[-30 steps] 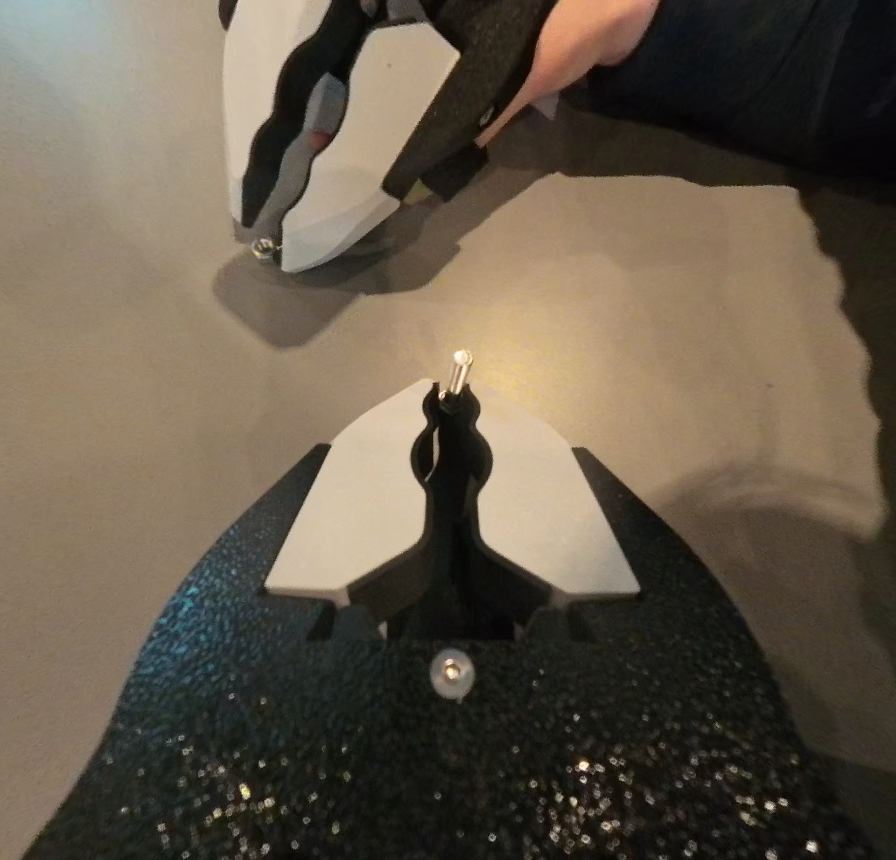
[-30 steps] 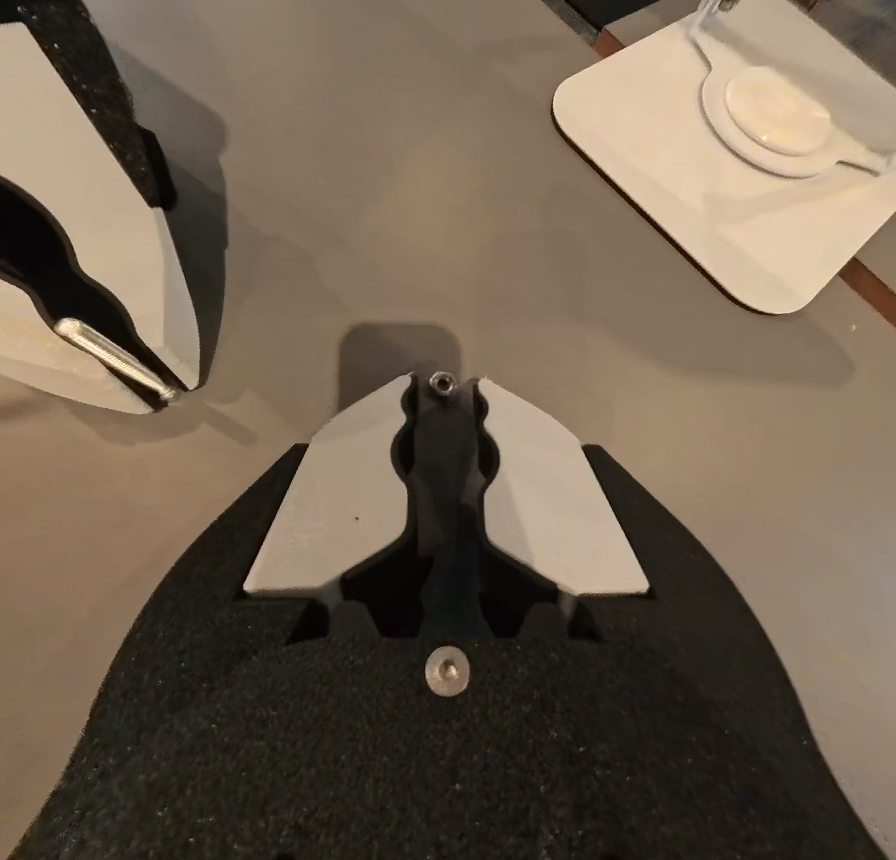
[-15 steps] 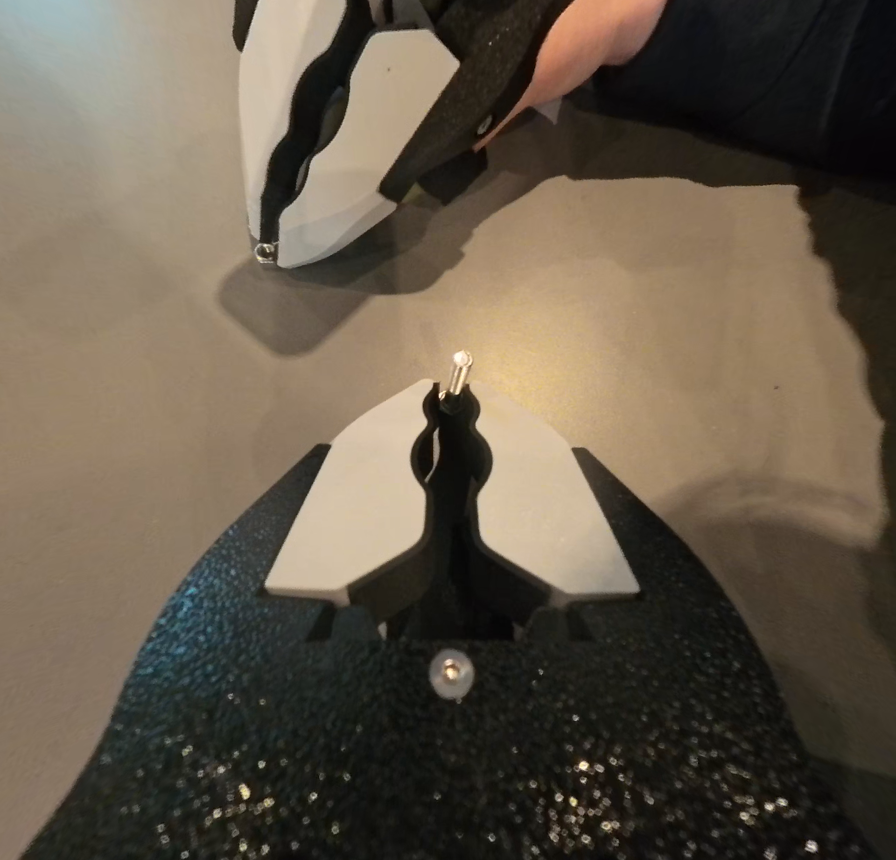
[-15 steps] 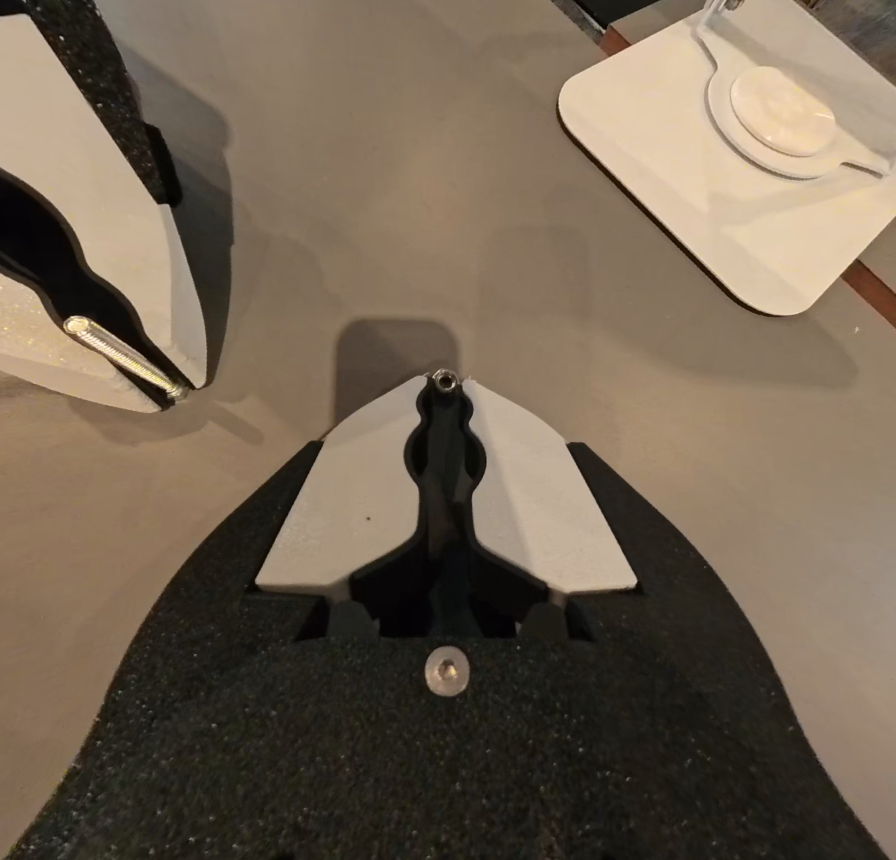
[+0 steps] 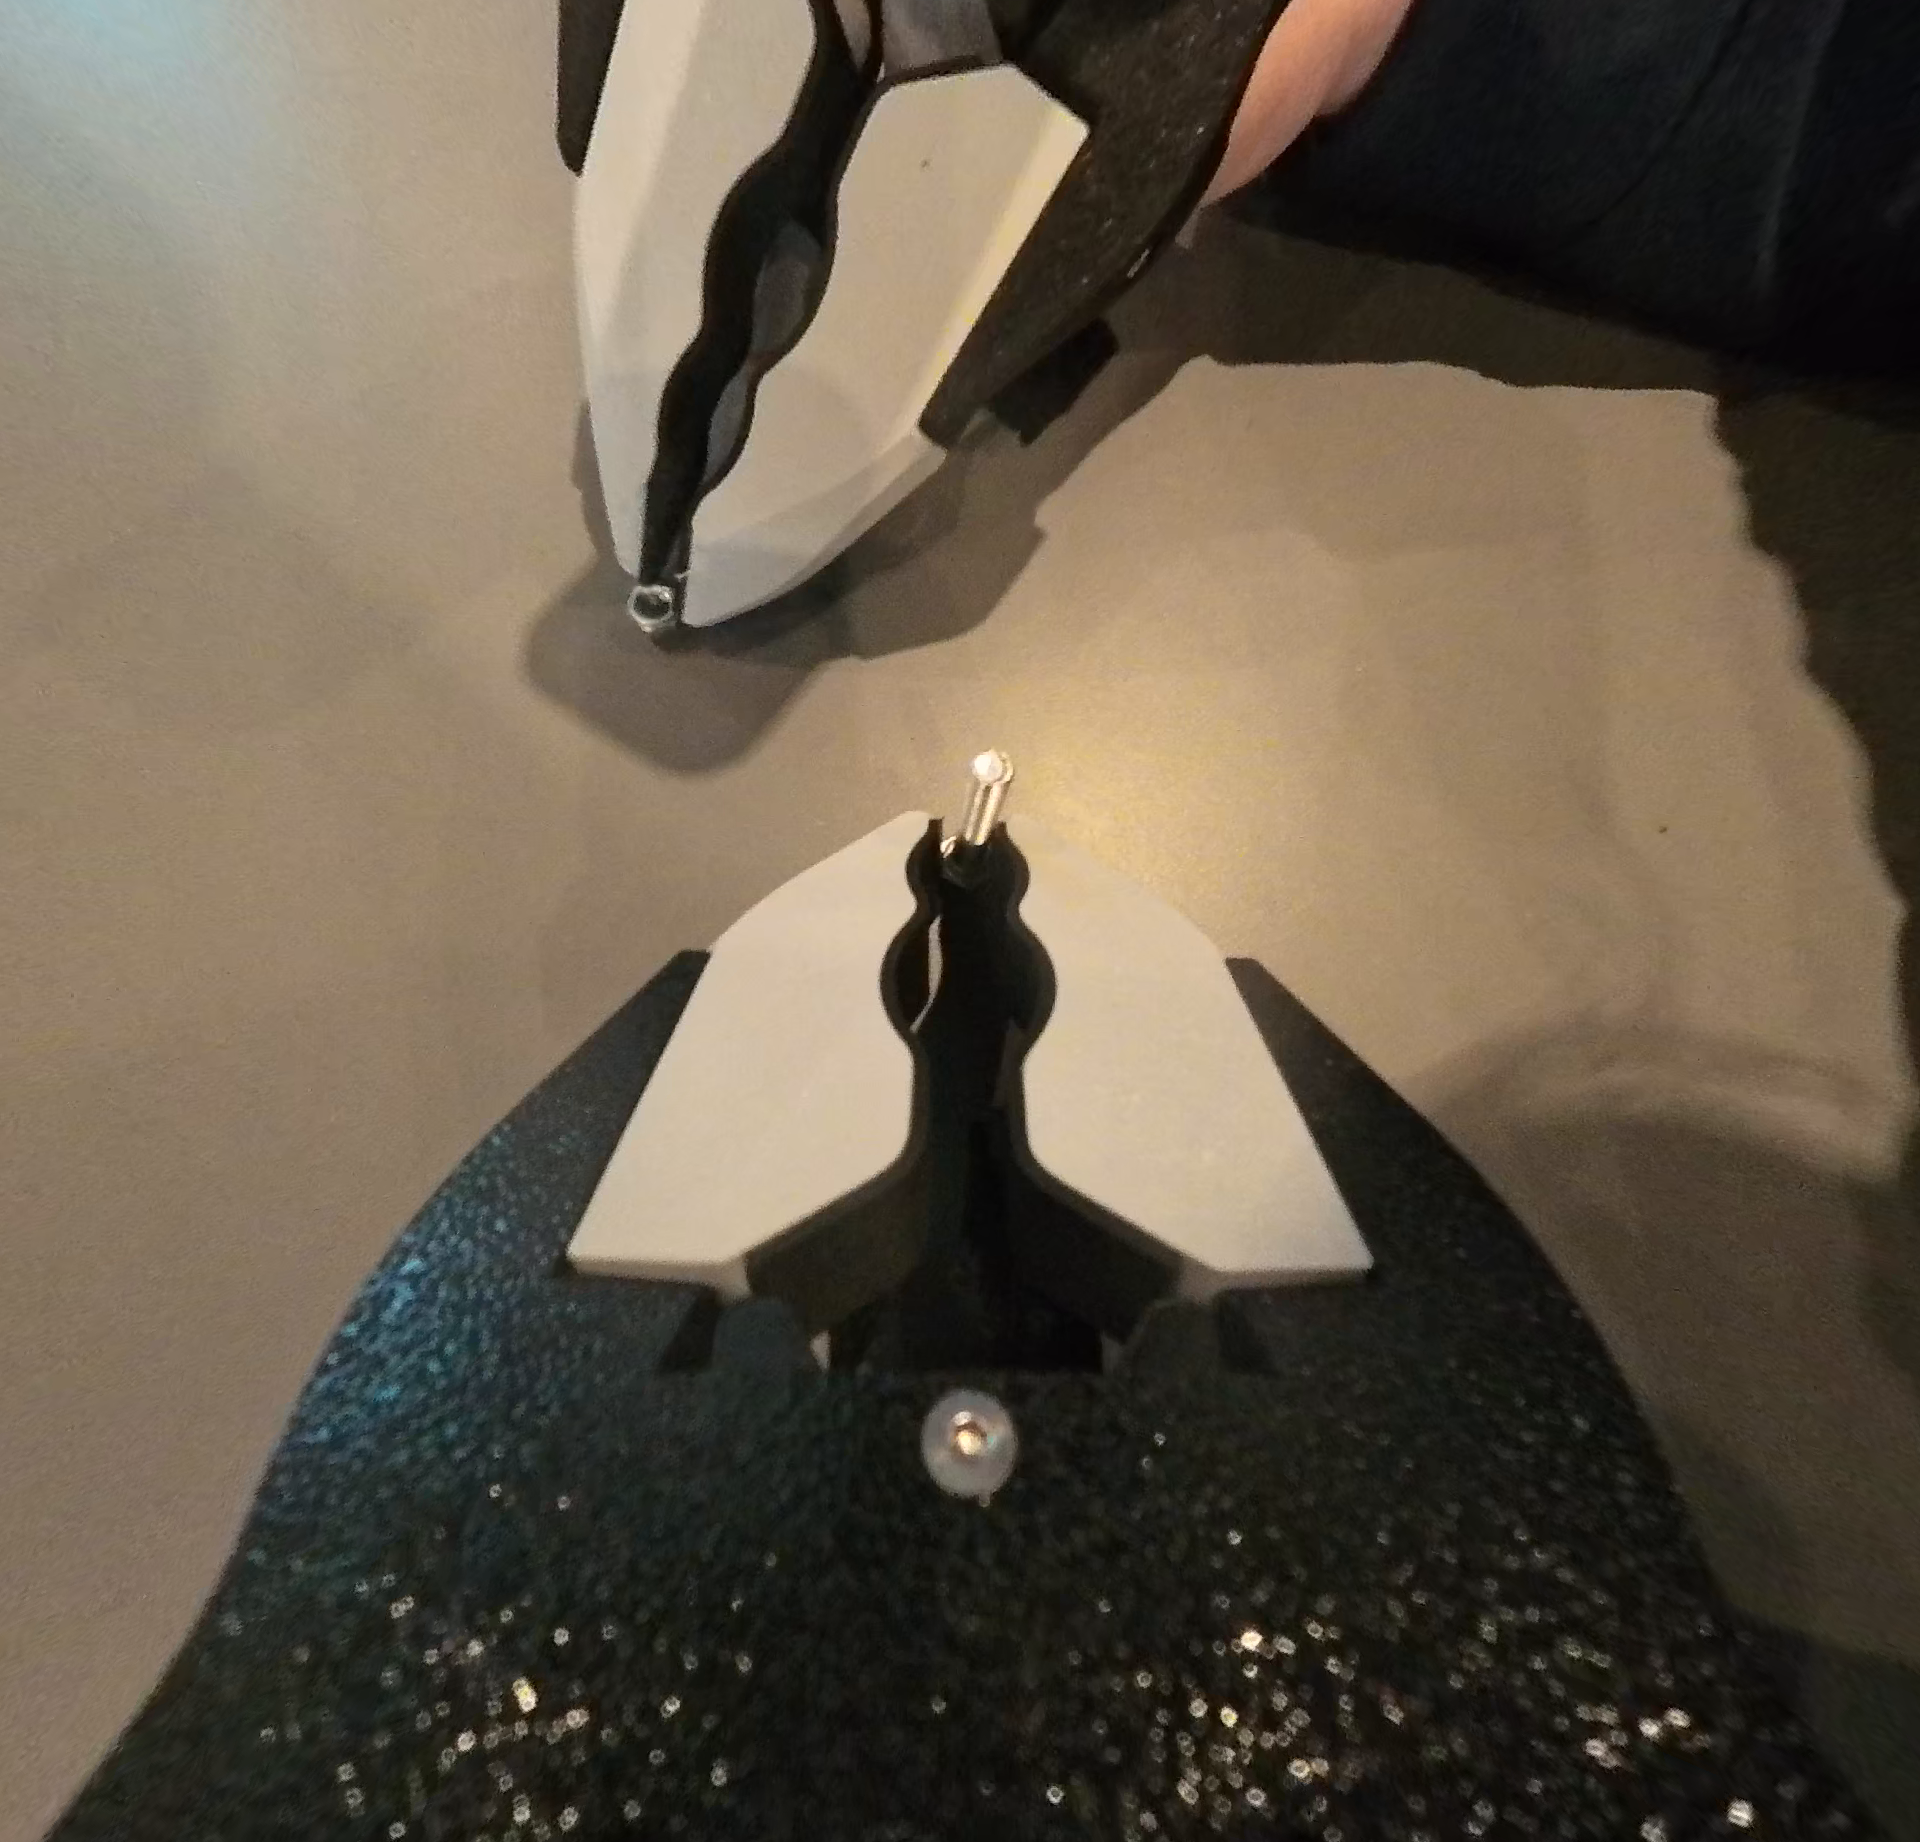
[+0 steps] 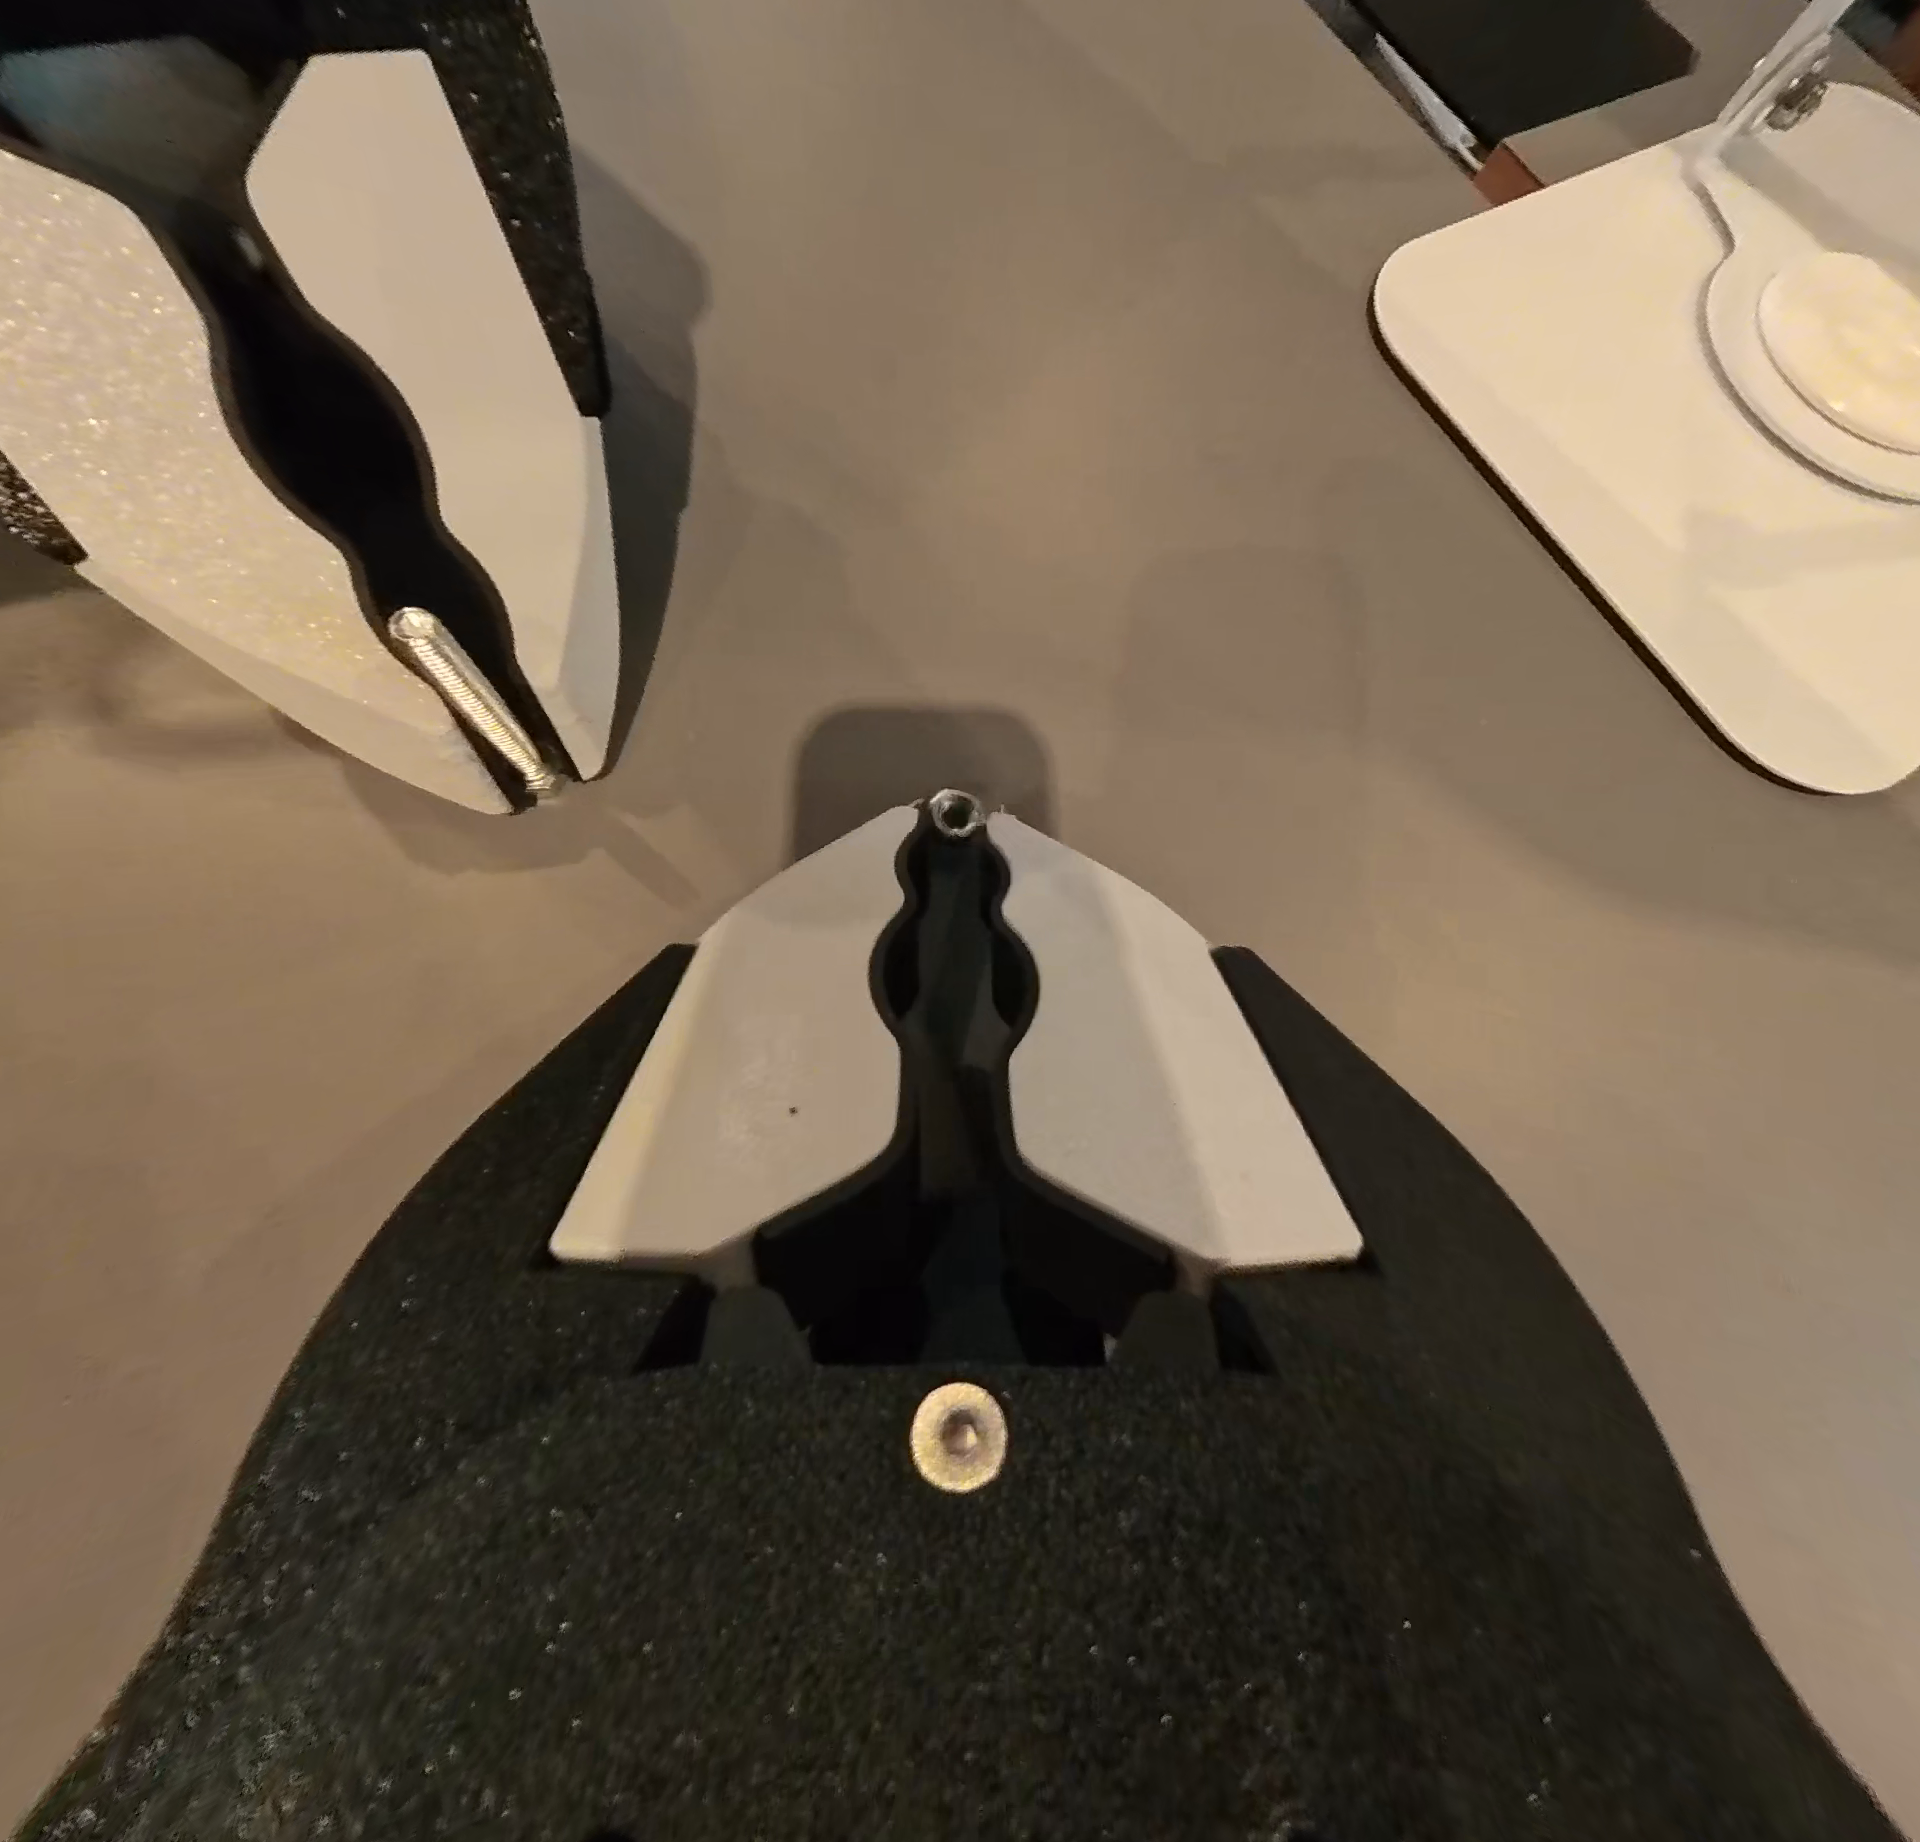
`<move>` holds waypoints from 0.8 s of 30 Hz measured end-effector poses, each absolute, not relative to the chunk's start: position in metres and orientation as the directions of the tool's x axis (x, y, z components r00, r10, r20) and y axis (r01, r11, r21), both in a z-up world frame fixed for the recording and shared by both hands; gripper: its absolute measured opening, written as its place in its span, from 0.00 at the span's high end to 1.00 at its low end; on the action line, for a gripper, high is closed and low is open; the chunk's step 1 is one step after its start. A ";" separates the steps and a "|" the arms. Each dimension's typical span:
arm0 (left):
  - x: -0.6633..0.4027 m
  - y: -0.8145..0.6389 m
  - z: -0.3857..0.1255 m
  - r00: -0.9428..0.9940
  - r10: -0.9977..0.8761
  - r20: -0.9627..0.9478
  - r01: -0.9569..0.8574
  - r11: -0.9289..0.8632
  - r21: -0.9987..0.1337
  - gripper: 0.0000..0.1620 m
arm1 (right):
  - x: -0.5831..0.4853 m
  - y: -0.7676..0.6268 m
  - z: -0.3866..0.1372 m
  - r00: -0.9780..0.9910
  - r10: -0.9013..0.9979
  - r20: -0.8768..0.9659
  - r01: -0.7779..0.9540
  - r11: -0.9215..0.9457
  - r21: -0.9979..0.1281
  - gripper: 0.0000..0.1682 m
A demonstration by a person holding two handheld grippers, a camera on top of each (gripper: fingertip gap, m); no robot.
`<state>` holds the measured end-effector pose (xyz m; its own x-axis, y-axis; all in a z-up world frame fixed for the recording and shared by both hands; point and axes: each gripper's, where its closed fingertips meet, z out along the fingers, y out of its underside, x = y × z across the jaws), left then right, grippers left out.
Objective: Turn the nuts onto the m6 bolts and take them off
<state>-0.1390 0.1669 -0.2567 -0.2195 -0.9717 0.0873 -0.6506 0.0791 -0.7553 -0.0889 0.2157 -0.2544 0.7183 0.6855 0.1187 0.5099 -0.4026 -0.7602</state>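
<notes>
Bolt (image 5: 982, 805) and nut (image 6: 954, 813) are each held above the grey table (image 5: 260, 857), well apart. The left gripper (image 5: 971, 842) stays clenched on the silver threaded bolt, whose shaft juts up past its tips. The right gripper (image 6: 954, 818), a second ago spread around the nut, has closed and now pinches the small silver nut, lifted slightly and nearer the left one. No readable writing shows.
</notes>
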 end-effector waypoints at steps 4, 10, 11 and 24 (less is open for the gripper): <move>-0.139 0.167 -0.257 -0.219 -0.972 0.084 -0.650 0.082 -0.755 0.95 | -0.093 0.212 -0.254 0.691 0.714 0.112 0.521 -0.386 -0.761 0.96; -0.139 0.167 -0.257 -0.219 -0.972 0.083 -0.650 0.082 -0.756 0.95 | -0.098 0.205 -0.241 0.658 0.751 0.055 0.454 -0.338 -0.824 0.97; -0.139 0.167 -0.257 -0.219 -0.972 0.083 -0.650 0.082 -0.756 0.95 | -0.098 0.205 -0.239 0.655 0.754 0.041 0.441 -0.338 -0.831 0.97; -0.139 0.167 -0.257 -0.219 -0.972 0.085 -0.650 0.080 -0.755 0.95 | -0.103 0.205 -0.248 0.647 0.758 0.083 0.503 -0.343 -0.793 0.91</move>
